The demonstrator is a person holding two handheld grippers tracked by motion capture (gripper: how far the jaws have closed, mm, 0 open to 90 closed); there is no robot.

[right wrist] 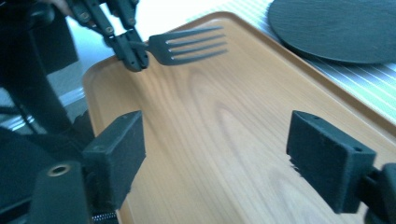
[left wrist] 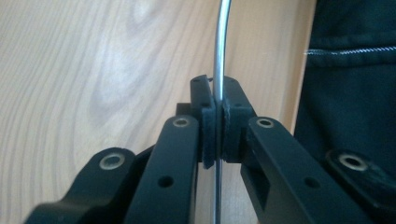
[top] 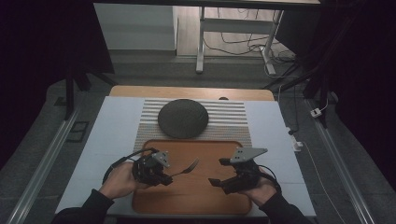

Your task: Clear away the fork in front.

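Note:
A metal fork (top: pixel 187 166) hangs above the wooden tray (top: pixel 196 198), its tines pointing toward the far right. My left gripper (top: pixel 167 179) is shut on its handle. In the left gripper view the thin handle (left wrist: pixel 220 42) runs up from between the pressed pads of the left gripper (left wrist: pixel 218 126). My right gripper (top: pixel 215 183) hovers low over the tray's right half, open, with nothing between its pads. The right gripper view shows its own gripper (right wrist: pixel 215 163) spread wide over the bare tray (right wrist: pixel 210 116), with the fork (right wrist: pixel 187 44) and left gripper (right wrist: pixel 133 56) beyond.
A dark round plate (top: pixel 182 118) lies on a striped placemat (top: pixel 229 116) just past the tray. A white sheet (top: pixel 112 140) covers the table on both sides. A desk frame and cables stand on the floor beyond the far edge.

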